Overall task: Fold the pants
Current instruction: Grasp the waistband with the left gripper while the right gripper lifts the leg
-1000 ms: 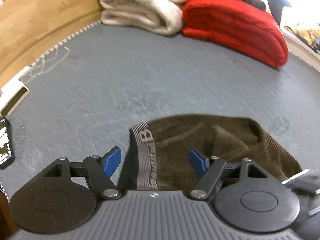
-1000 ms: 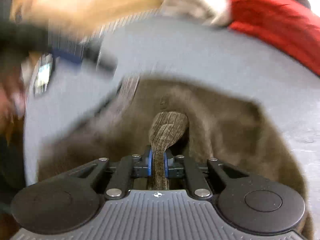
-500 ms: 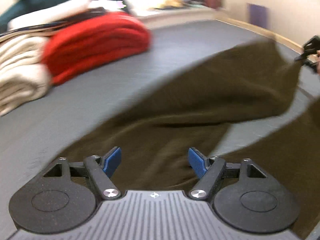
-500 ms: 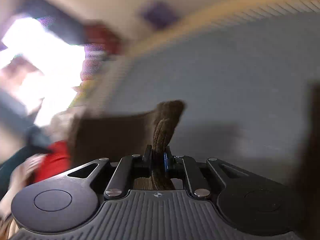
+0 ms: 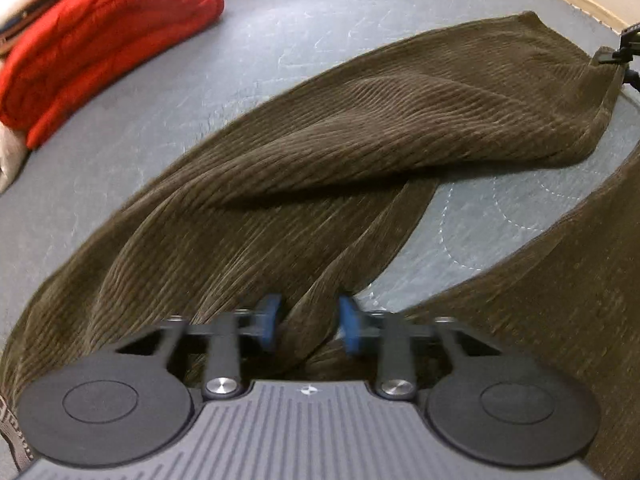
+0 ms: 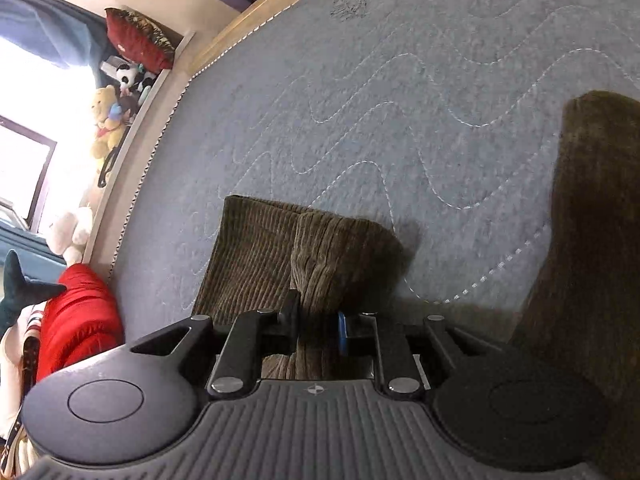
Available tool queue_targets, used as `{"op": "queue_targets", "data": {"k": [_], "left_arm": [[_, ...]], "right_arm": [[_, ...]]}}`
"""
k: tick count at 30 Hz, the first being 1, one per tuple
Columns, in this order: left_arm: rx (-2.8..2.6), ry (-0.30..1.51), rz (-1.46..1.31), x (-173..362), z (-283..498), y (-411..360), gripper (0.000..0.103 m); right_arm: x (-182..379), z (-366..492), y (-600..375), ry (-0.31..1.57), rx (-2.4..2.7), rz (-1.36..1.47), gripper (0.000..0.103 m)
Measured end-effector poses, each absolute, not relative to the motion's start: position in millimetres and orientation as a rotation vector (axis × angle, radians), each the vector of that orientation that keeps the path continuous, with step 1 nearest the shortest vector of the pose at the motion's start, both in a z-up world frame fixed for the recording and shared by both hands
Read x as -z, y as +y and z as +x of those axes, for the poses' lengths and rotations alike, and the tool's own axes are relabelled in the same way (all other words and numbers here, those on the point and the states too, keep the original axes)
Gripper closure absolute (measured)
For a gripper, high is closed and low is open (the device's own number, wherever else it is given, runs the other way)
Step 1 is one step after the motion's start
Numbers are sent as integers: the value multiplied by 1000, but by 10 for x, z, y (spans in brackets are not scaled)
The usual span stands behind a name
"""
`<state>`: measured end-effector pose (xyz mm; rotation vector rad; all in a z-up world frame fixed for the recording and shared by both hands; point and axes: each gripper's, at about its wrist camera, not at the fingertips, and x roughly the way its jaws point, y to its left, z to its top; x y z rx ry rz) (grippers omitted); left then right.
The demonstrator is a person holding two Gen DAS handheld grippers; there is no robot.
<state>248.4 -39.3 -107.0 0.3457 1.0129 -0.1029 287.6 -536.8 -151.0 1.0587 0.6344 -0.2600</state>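
Note:
Brown corduroy pants lie stretched across the grey quilted mat. One leg runs from my left gripper to the far right, where the right gripper holds its hem. My left gripper has its blue pads closing around bunched fabric near the crotch; the jaws are blurred and a gap remains. In the right wrist view my right gripper is shut on the hem of that leg. The other leg lies at the right.
A folded red blanket and cream blankets sit at the mat's far left. In the right wrist view a ledge with stuffed toys and a window run along the mat's edge. The grey mat extends ahead.
My right gripper has pulled the pant leg hem out across the mat, stretching the leg. My left gripper has swung round, moved over the pants and narrowed its jaws around the fabric.

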Motion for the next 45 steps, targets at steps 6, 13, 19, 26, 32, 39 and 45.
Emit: {"op": "queue_targets", "data": {"k": [6,13,19,26,32,39,45], "left_arm": [[96,926,250,705,2316,-14,94],[398,1050,395,794,1943,53,86],[407,908,132,446,1848,357,67],[231,1053,133,818,1928,423,90],[226,969,45,65,1593,1041,87],[146,1021,-28,-417,872,2164,83],[98,1182,-40,98,401,2667,69]], "right_arm": [[989,2907,-5285,459,211,905,94],[1273,2920,-5547,682,465,793,91],[1051,2768,-5478,650,491,679,78],[706,2555,-5195,588,507,578,73],[62,2295,-4828,460,402,559,73],[-593,1692,-3495,455,-65,300,73],[-494,896,-2406,528,-488,-43,73]]}}
